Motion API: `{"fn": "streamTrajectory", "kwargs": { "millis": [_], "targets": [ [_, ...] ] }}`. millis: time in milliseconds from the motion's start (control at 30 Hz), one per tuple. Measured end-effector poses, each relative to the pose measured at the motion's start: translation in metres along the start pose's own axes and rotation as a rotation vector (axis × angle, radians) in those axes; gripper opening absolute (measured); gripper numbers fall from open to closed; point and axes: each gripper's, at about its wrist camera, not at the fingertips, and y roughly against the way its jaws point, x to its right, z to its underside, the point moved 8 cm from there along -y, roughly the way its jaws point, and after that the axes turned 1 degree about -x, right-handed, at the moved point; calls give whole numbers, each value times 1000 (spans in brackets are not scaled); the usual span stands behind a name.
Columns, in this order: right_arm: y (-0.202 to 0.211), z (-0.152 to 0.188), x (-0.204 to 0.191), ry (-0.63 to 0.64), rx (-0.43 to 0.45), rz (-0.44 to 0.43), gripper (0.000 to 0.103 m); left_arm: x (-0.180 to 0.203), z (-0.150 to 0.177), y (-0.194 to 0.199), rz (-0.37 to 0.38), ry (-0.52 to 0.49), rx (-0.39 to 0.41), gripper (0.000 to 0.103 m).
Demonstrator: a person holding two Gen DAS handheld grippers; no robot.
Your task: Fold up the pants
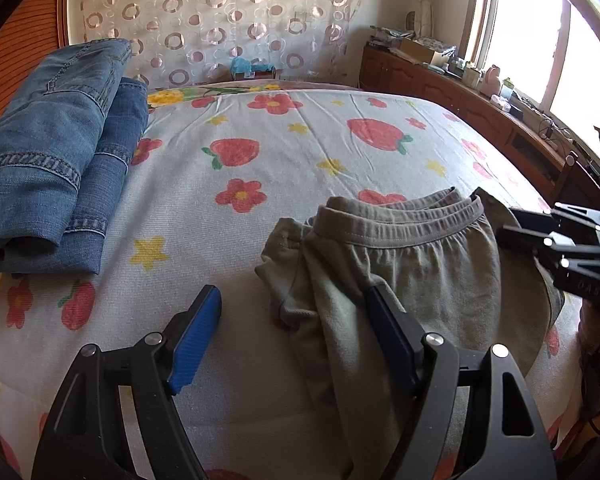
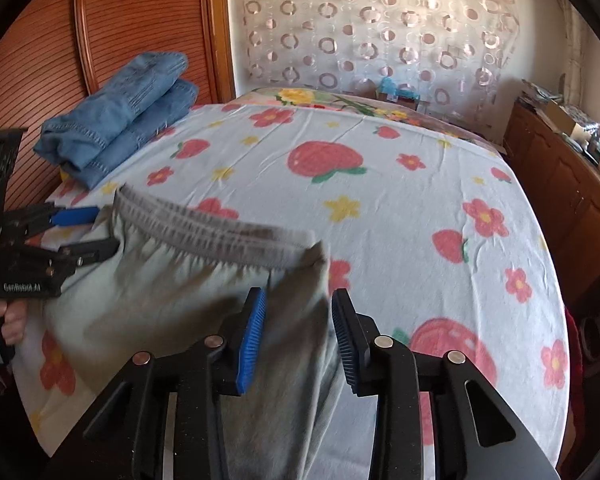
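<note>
Bed [image 1: 300, 152] with strawberry-and-flower sheet carries grey pants [image 1: 400, 264] near its front edge and folded jeans [image 1: 52, 160] at far left.

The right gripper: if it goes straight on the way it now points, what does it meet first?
Probably the grey pants: the right gripper points down at their cloth near the waistband, though depth is unclear.

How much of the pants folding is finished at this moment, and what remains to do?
Done: folded jeans lie stacked at the far left corner of the bed. In hand: the grey pants lie bunched near the front edge, waistband doubled. The left gripper stands open with one finger on the cloth; the right gripper is open with cloth between its fingers. Left: flatten and fold the grey pants.
</note>
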Motion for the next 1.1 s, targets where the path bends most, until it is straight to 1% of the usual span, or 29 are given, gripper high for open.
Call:
{"fn": "streamTrajectory", "kwargs": {
  "millis": [100, 267, 300, 467, 633, 800, 933, 1033, 1100],
  "targets": [
    [-2, 7, 1, 0, -7, 8, 43, 0, 0, 0, -1, -1, 0, 77],
    [-3, 10, 9, -41, -9, 12, 59, 0, 0, 0, -1, -1, 0, 77],
    [-3, 10, 10, -45, -12, 14, 60, 0, 0, 0, -2, -1, 0, 77],
    [-1, 10, 15, -71, -37, 13, 62, 0, 0, 0, -1, -1, 0, 77],
    [16, 12, 15, -53, -35, 76, 62, 0, 0, 0, -2, -2, 0, 78],
    [36, 25, 7, -56, -26, 27, 63, 0, 0, 0, -2, -2, 0, 78],
    [55, 34, 6, -74, -7, -3, 66, 0, 0, 0, -2, -2, 0, 78],
    [68, 39, 9, -85, 2, 1, 66, 0, 0, 0, -3, -3, -1, 78],
    [74, 43, 16, -84, -5, 39, 66, 0, 0, -1, -5, -5, -2, 79]
  ]
}}
